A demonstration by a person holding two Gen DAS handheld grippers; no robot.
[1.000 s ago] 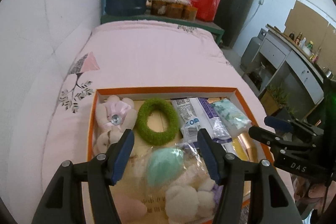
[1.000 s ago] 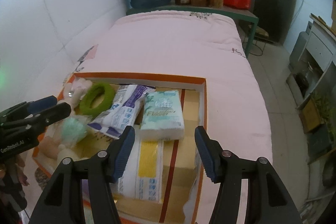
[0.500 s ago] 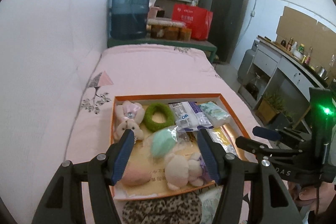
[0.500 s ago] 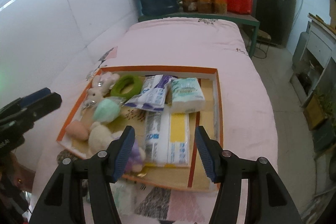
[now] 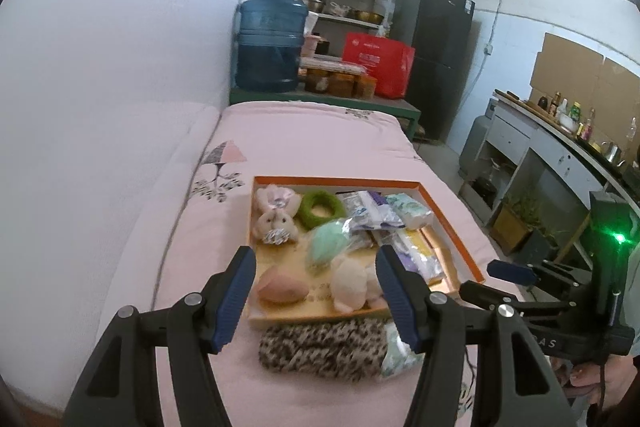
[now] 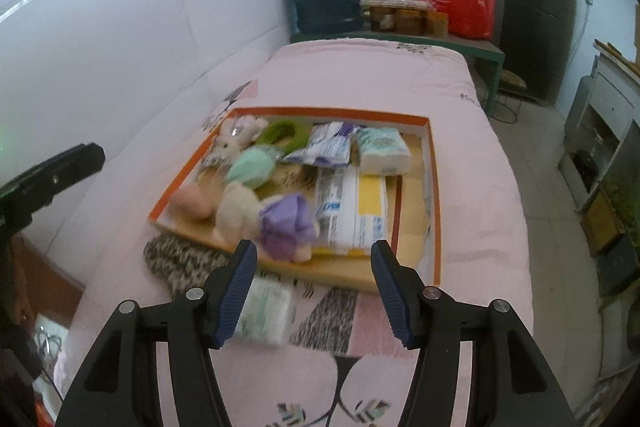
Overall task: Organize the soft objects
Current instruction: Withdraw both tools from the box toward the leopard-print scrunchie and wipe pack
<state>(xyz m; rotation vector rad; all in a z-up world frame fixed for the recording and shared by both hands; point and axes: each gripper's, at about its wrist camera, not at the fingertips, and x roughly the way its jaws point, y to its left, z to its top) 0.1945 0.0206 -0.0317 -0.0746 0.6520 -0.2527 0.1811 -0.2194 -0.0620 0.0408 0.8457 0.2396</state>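
Observation:
An orange-rimmed box (image 5: 452,223) (image 6: 434,195) lies on the pink bed. It holds plush toys, a green ring (image 5: 321,209) (image 6: 286,133), a mint ball (image 5: 326,245) (image 6: 251,167), a pink egg shape (image 5: 280,287), a purple toy (image 6: 286,227) and tissue packs (image 6: 382,151). In front of the box lie a leopard-print soft item (image 5: 320,347) (image 6: 180,263) and a pale green tissue pack (image 6: 262,311) (image 5: 396,355). My left gripper (image 5: 316,291) hangs open above the box's near edge with nothing between its fingers. My right gripper (image 6: 314,283) is open and empty too, above the near right of the box.
A white padded wall runs along the left of the bed. Beyond the bed stand a blue water jug (image 5: 270,43), jars, a red bag (image 5: 378,69) and a dark fridge (image 5: 436,55). Counters and floor lie to the right. The right gripper's body (image 5: 560,303) shows beside the left one.
Both grippers have pulled back and risen from close over the box; the whole box, the leopard-print item and the loose tissue pack have come into view. Both openings are unchanged.

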